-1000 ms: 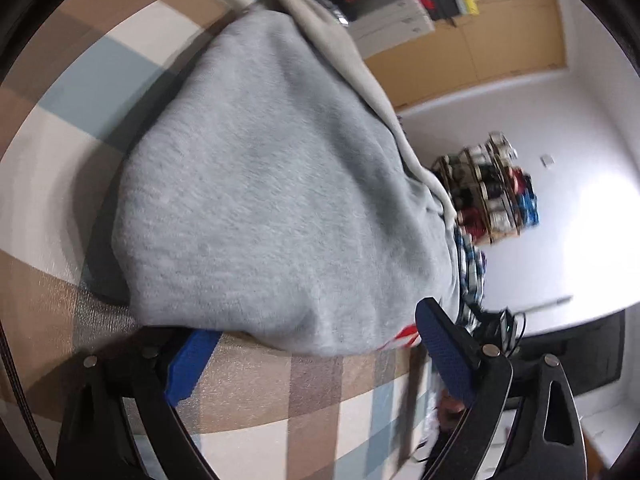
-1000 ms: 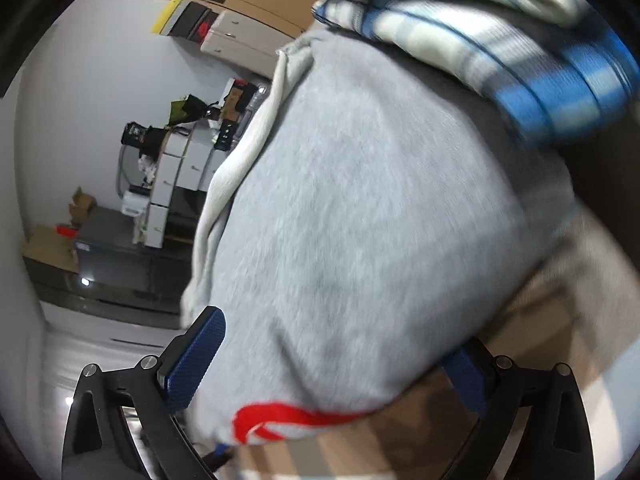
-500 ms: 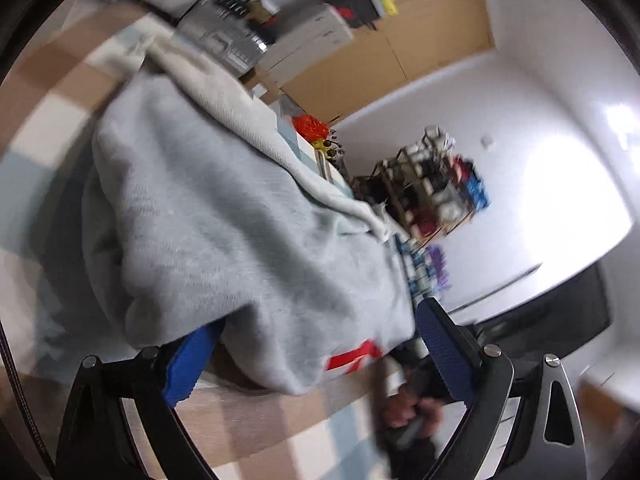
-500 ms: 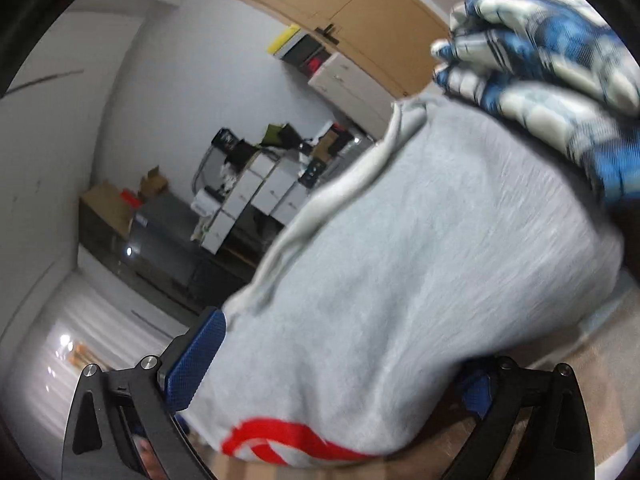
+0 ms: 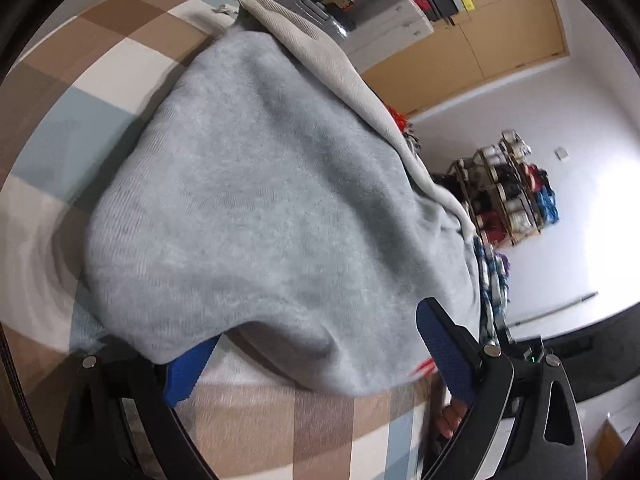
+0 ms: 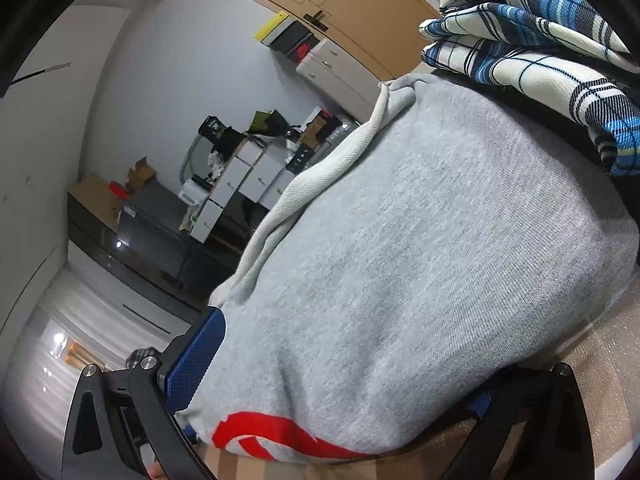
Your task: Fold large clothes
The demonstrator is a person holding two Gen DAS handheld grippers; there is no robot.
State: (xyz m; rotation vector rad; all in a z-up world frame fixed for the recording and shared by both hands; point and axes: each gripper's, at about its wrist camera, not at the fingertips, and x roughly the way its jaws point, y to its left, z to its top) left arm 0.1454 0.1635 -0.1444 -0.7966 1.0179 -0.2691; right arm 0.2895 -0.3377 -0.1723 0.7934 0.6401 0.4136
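A folded grey sweatshirt (image 5: 260, 208) with a red print (image 6: 280, 436) and a pale ribbed edge (image 5: 320, 56) lies bundled on the checked tablecloth (image 5: 72, 92). My left gripper (image 5: 316, 360) is open wide at its near edge. One blue pad (image 5: 188, 372) sits under the fabric and the other pad (image 5: 444, 344) beside it. My right gripper (image 6: 340, 376) is open wide too, straddling the bundle's red-printed end. Its left pad (image 6: 196, 356) shows, while the cloth mostly hides the right one.
A folded blue and white plaid cloth (image 6: 540, 40) rests against the sweatshirt's far side. A person's hand (image 5: 448, 420) shows at the table edge. Behind are white drawers (image 6: 240, 176), a wooden door (image 5: 500, 32) and a shelf of yarn (image 5: 508, 192).
Both views tilted up toward the room half a second ago and have swung back down. The sweatshirt bundle now sits lower on the cloth, still between both pairs of fingers.
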